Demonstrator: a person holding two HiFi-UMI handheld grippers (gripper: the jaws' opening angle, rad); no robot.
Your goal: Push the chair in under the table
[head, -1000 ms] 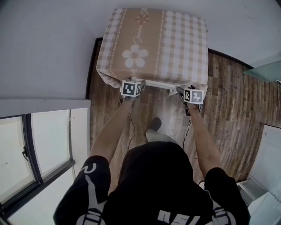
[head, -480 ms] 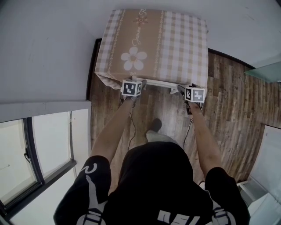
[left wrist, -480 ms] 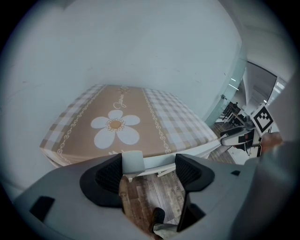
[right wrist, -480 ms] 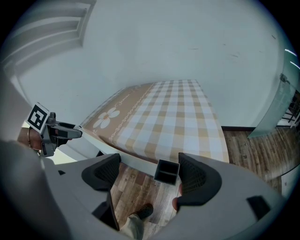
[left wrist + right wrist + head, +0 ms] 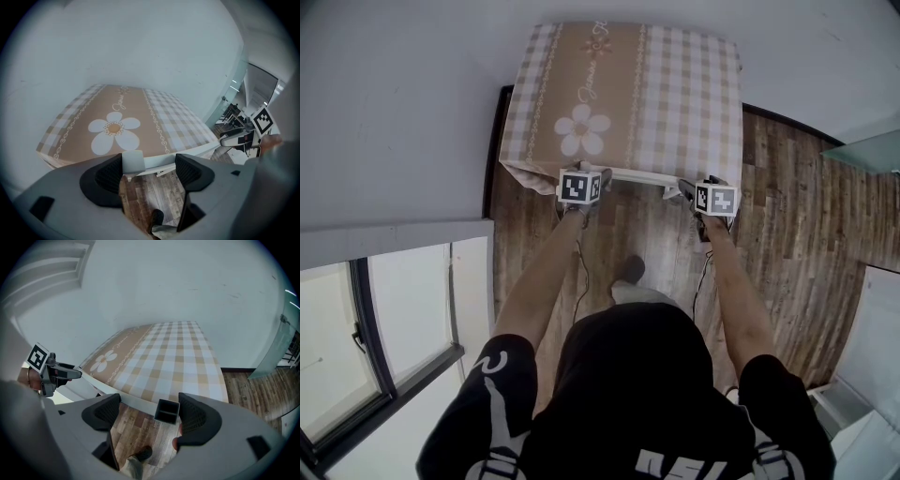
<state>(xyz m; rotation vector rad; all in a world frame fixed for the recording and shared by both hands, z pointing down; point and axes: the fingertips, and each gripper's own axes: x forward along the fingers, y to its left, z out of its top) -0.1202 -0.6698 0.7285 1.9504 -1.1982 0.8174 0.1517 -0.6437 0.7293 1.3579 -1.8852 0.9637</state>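
The table (image 5: 628, 84) wears a beige checked cloth with a white flower and stands against the wall. A white chair's top rail (image 5: 637, 177) shows just at the cloth's near edge, with the seat hidden beneath. My left gripper (image 5: 580, 185) sits at the rail's left end and my right gripper (image 5: 710, 199) at its right end. In the left gripper view the gripper (image 5: 149, 172) is open, and a white post end (image 5: 132, 161) rests by its left jaw. In the right gripper view the gripper (image 5: 147, 414) is open, and a hollow dark tube end (image 5: 167, 411) stands near its right jaw.
Wood plank floor (image 5: 787, 244) surrounds the table. A white wall (image 5: 394, 112) runs along the left and back, with a window (image 5: 356, 337) lower left. A glass panel (image 5: 867, 150) stands at the right. The person's shoe (image 5: 630, 267) is behind the chair.
Both grippers and the chair rail have edged slightly toward the table; the cloth's near edge now covers a little more of the chair.
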